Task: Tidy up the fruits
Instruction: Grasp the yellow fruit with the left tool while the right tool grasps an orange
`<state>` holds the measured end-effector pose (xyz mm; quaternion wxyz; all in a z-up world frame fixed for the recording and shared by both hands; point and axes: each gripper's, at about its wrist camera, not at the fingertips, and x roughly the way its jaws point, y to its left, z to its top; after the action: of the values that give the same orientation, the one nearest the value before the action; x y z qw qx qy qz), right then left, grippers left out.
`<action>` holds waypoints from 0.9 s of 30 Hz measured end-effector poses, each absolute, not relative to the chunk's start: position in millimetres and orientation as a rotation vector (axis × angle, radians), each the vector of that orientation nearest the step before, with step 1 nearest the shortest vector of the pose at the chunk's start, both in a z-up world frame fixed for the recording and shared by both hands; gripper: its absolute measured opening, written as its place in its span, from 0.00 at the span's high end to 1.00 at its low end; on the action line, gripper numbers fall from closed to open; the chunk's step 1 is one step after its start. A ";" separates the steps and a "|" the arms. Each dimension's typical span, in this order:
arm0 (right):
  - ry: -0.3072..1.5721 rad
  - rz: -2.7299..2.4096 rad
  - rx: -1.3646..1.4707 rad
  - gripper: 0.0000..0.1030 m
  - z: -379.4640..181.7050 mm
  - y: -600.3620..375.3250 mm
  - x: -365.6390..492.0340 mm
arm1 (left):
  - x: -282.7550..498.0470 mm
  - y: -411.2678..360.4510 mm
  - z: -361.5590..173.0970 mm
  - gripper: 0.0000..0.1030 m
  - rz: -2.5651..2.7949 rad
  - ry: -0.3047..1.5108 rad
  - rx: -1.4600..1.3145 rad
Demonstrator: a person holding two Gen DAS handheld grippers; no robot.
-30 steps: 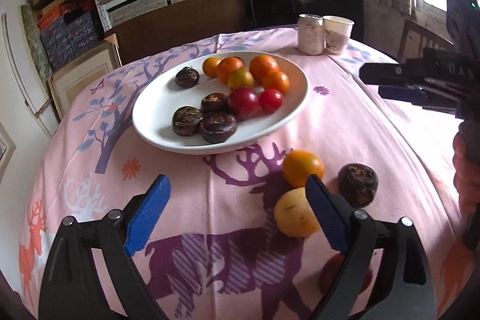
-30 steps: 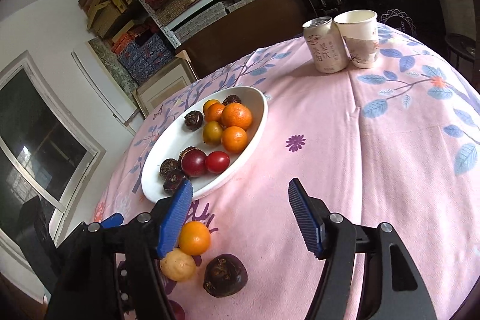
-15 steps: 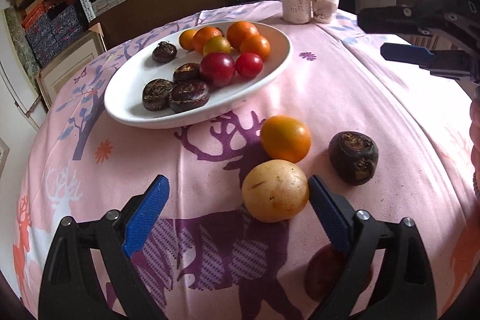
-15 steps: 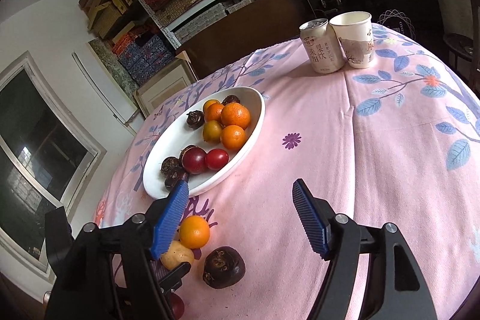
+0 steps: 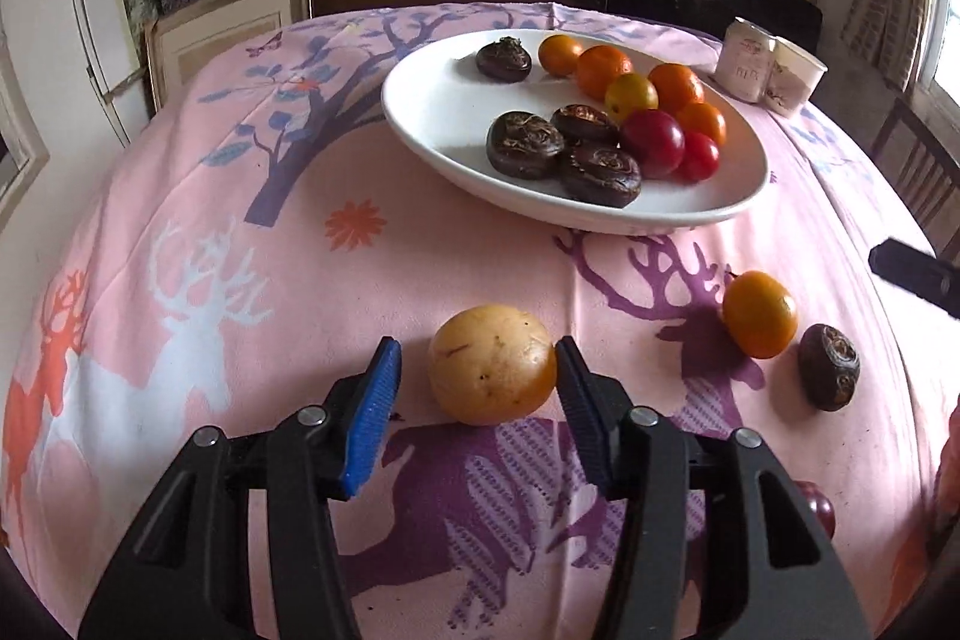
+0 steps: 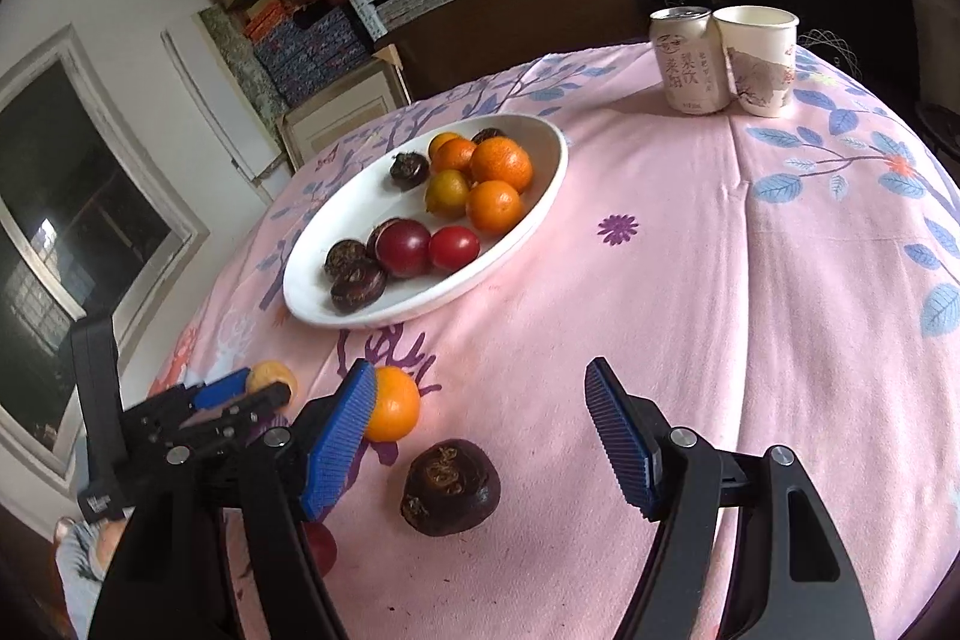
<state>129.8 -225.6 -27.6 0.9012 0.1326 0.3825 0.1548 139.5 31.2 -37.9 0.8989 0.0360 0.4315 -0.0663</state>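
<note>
Holding a gripper in each hand, you work over a round table point(image 5: 180, 280) draped in a pink cloth printed with deer and trees. Your left gripper point(image 5: 477, 400) sits low near the table's near edge, its blue pads spread around a yellow fruit point(image 5: 491, 365); the right pad touches or nearly touches the skin, the left pad stands a little apart. Right of that fruit, on the cloth, lie a loose orange point(image 5: 759, 314) and, just beside it, a dark brown wrinkled fruit point(image 5: 828, 366), with a red fruit point(image 5: 816, 505) partly hidden near the edge. Toward the middle of the table a white oval plate point(image 5: 444, 100) holds dark fruits on its left side, oranges toward the far side and two red fruits nearer you. At the far right edge a can point(image 6: 688, 61) and a paper cup point(image 6: 759, 58) stand touching. Your right gripper point(image 6: 480, 436) hovers with its pads wide apart, holding nothing, above the dark fruit.
</note>
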 end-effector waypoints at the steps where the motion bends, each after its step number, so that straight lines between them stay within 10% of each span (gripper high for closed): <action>1: 0.793 0.324 0.242 0.29 -29.1 -218.6 129.0 | 139.9 29.6 -39.6 0.49 -0.130 0.897 0.088; 13: 0.794 0.351 -0.024 0.32 -39.5 -156.2 132.8 | 137.4 17.0 -45.0 0.50 -0.137 0.900 0.145; 17: 0.861 0.382 -0.043 0.64 -49.6 -146.0 141.0 | 137.0 16.3 -44.4 0.55 -0.143 0.898 0.141; 27: 0.791 0.388 0.086 0.65 -29.7 -180.6 119.7 | 129.4 26.1 -22.7 0.59 -0.163 0.818 0.070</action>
<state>119.7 -180.6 -29.7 0.9037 0.0417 0.3826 0.1879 129.4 26.1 -22.7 0.9136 0.0340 0.3974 -0.0790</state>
